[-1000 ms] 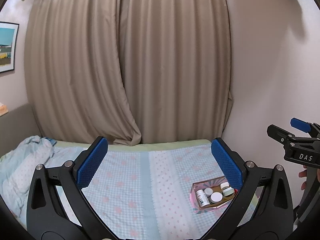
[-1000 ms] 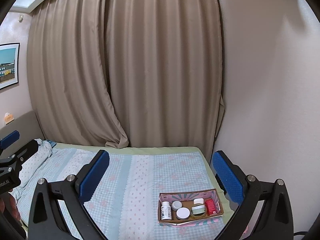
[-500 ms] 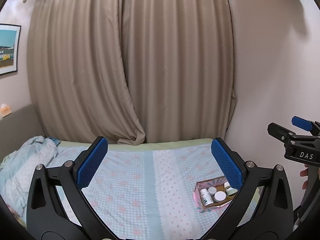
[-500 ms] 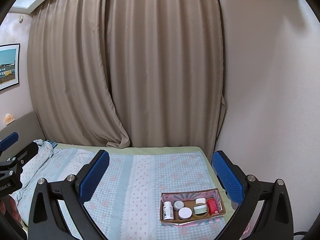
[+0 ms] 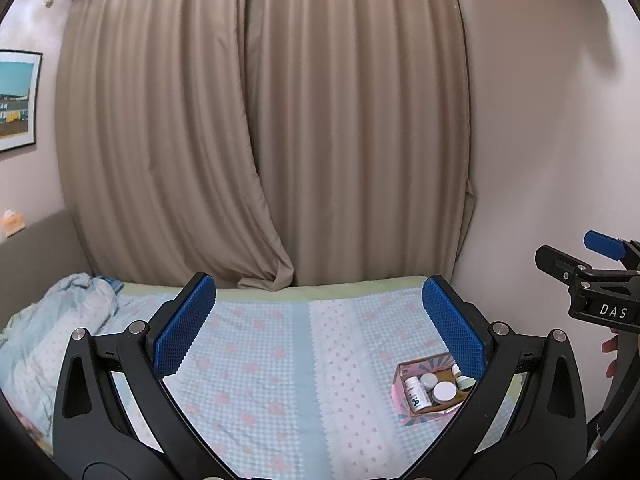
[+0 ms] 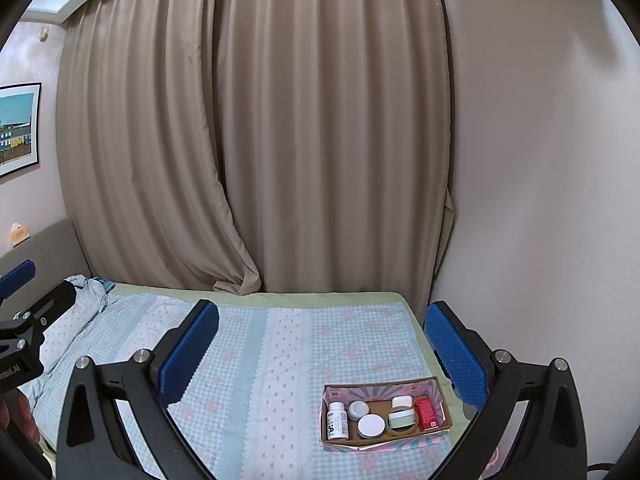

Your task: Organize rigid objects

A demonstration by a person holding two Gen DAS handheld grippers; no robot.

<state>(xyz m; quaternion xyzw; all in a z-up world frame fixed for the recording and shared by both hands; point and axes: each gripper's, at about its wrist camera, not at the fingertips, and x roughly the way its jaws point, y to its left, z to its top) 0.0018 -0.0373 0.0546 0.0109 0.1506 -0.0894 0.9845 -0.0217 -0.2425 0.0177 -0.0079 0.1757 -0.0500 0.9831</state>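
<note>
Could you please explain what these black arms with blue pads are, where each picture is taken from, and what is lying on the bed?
There is no robot here: a person holds a two-finger hand-held gripper in each hand, and a fisheye camera on each looks forward along its fingers. One picture looks out from the left gripper, the other from the right gripper. The black arms with blue textured pads are the fingers; both pairs stand wide apart and hold nothing. On the blue checked bedsheet lies a shallow cardboard tray with a pink patterned rim. In it are a white pill bottle, a small grey-lidded jar, a round white-lidded jar, a pale green jar, a small white pot and a red box. A rumpled pale blue blanket lies to the left, with beige curtains behind the bed.
</note>
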